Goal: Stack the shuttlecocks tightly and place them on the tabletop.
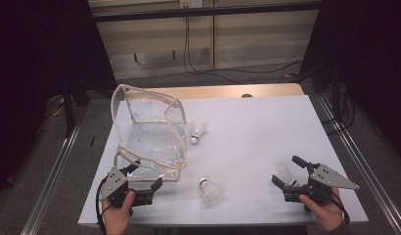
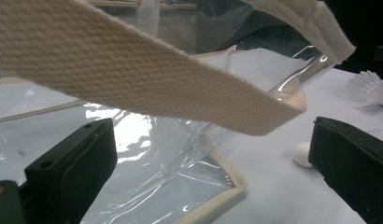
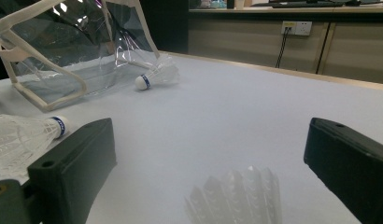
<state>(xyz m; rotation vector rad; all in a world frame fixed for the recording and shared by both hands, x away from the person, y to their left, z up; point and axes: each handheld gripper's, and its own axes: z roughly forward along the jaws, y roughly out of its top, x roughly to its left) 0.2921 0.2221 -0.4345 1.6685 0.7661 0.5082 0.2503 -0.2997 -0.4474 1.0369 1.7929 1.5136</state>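
Room: dim, dark curtains at both sides, pale wall panels and cables behind the tabletop (image 1: 267, 127), which is white with a wooden far edge.
Left hand-held gripper (image 1: 140, 177): near front left corner, jaws wide apart, nothing clamped; in the left gripper view the bag's cream strap (image 2: 147, 88) passes above and between the jaws, untouched.
Clear bag (image 1: 149, 132): left half of the tabletop, mouth propped open, cream trim.
Far shuttlecock (image 1: 197, 131): just beside the bag's right edge.
Near shuttlecock (image 1: 210, 192): front centre, between the two grippers.
Third shuttlecock (image 1: 285, 173): lies between the right jaws, not pinched.
Right hand-held gripper (image 1: 287, 170): front right, jaws wide apart, gripping nothing.
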